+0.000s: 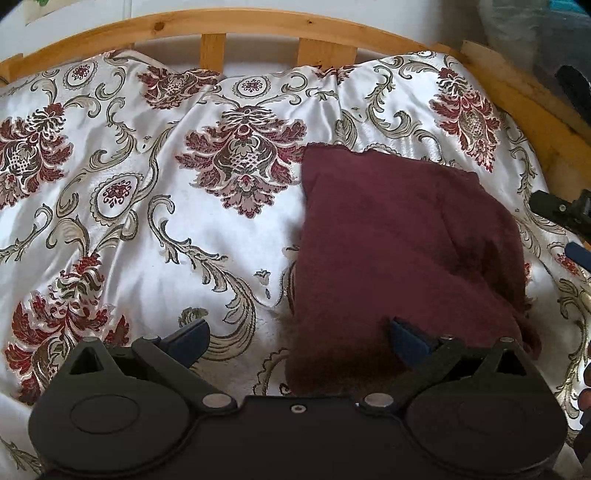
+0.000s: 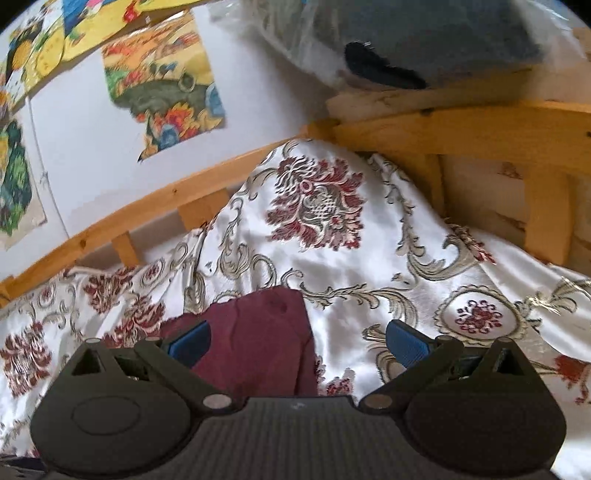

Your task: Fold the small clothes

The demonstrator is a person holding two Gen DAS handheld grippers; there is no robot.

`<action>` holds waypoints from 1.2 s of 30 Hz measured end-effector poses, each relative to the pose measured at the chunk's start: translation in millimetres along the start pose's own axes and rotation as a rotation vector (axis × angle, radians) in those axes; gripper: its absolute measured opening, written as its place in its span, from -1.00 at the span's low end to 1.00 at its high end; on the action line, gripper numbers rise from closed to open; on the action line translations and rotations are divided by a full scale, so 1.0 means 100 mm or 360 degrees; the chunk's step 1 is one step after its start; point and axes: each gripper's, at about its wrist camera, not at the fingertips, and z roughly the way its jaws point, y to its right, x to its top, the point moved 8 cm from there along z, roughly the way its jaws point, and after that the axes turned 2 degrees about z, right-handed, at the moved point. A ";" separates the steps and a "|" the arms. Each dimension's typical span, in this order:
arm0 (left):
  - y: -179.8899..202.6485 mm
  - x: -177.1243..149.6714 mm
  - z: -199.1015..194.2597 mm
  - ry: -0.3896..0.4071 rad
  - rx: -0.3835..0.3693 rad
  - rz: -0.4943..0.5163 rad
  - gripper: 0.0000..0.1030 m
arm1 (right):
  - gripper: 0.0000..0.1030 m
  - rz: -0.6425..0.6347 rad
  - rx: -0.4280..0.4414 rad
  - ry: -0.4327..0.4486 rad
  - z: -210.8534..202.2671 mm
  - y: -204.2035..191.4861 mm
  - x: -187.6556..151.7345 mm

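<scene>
Garment: a maroon cloth (image 1: pixel 402 254) is laid doubled over on the bedspread (image 1: pixel 147 229), right of centre in the left wrist view.
Progress: one fold is judged done; further folds and squaring remain.
Left claw (image 1: pixel 299 338): spread apart, empty, at the cloth's near edge.
Right claw (image 2: pixel 297 341): spread apart, empty, over the cloth's corner.

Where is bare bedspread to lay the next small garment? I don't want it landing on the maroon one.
Free: the wide floral bedspread between the maroon cloth and the wooden headboard rail, left of the cloth. Crowded: the cloth's right side, where the right tool and bed frame close in.
</scene>
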 end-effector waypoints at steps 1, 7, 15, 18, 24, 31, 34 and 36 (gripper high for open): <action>0.00 0.00 0.01 -0.0001 0.0001 0.0003 0.99 | 1.00 -0.0021 0.0003 -0.0006 0.02 -0.02 -0.01; 0.00 -0.01 0.03 -0.0003 -0.0005 0.0018 0.99 | 1.00 -0.0104 -0.0008 -0.0087 0.15 -0.12 -0.14; -0.02 -0.01 0.04 -0.0024 -0.0026 -0.0014 0.99 | 1.00 -0.0073 0.0012 -0.0202 0.26 -0.16 -0.32; -0.02 -0.02 0.04 -0.0031 -0.0028 -0.0027 0.99 | 1.00 -0.0058 0.0025 -0.0219 0.29 -0.18 -0.36; -0.02 -0.02 0.04 -0.0029 -0.0028 -0.0021 0.99 | 1.00 -0.0104 0.0020 -0.0232 0.29 -0.22 -0.37; -0.05 -0.07 0.08 -0.0060 -0.0065 -0.0056 0.99 | 1.00 -0.0095 0.0008 -0.0260 0.34 -0.22 -0.41; -0.04 -0.08 0.10 -0.0062 -0.0060 -0.0065 0.99 | 1.00 -0.0077 0.0020 -0.0269 0.34 -0.20 -0.40; -0.04 -0.08 0.11 -0.0062 -0.0066 -0.0061 0.99 | 1.00 -0.0070 0.0024 -0.0270 0.34 -0.19 -0.40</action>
